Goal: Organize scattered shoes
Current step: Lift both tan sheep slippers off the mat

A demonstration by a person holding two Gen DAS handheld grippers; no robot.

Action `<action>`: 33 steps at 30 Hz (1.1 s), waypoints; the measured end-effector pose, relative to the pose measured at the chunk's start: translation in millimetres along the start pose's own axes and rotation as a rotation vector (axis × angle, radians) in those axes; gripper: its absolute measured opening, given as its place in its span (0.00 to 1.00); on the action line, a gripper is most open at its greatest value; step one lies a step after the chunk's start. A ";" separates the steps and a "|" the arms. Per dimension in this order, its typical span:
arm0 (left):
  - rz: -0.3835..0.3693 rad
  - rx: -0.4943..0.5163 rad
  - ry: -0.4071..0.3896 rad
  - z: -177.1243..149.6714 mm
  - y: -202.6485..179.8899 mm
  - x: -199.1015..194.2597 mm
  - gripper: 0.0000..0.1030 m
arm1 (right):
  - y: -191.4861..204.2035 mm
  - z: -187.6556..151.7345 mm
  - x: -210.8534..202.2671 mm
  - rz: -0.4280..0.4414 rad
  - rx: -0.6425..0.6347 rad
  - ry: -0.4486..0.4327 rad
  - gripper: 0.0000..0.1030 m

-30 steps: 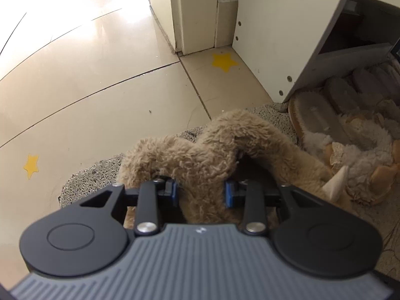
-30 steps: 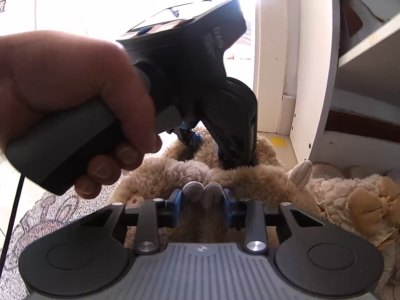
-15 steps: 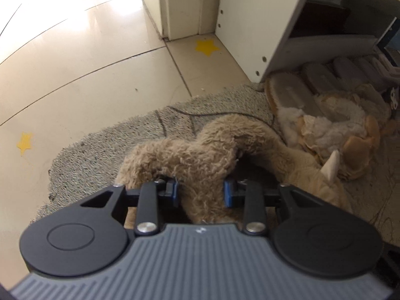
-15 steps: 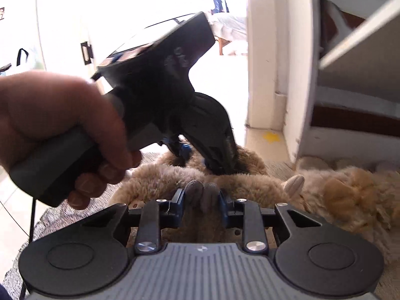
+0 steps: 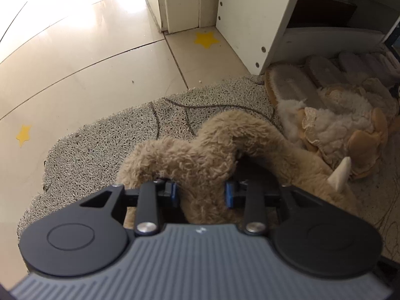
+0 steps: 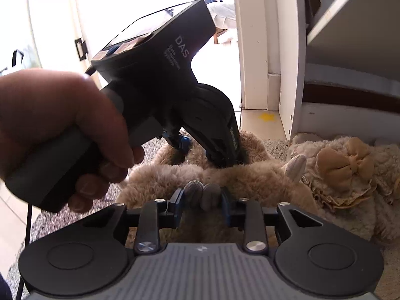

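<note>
left gripper (image 5: 201,195) clamped across the fluffy collar of the tan plush slipper (image 5: 215,147), jaws easing open with fur between them; right gripper (image 6: 202,197) pinching its grey nubs, also loosening. slipper low over the grey mat (image 5: 100,155), long axis running near-left to far-right toward the paired slippers (image 5: 337,130) under the white shoe rack (image 5: 250,25); both equally near, rack lying far right
</note>
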State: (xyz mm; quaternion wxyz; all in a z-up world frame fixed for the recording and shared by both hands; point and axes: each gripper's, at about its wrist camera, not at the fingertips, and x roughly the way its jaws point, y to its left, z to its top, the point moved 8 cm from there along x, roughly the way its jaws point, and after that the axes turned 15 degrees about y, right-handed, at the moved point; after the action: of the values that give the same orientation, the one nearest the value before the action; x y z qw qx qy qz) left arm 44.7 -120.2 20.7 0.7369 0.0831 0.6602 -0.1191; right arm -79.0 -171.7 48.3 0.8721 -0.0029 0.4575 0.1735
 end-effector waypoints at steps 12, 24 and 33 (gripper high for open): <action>-0.012 -0.006 0.000 -1.2 0.2 2.1 0.34 | 2.2 -5.3 -8.9 -0.036 0.059 -0.052 0.40; -0.008 0.003 -0.004 -0.4 -2.4 4.4 0.31 | 6.7 -2.5 2.2 -0.045 0.057 -0.049 0.34; -0.028 -0.023 -0.018 -0.3 2.2 -8.3 0.27 | 7.4 6.0 -12.1 -0.039 0.011 -0.051 0.29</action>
State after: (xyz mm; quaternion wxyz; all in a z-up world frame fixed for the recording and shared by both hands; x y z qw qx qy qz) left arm 44.1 -117.5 28.8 0.7419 0.0644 0.6560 -0.1226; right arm -82.8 -167.4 62.6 0.8868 -0.0027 0.4358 0.1540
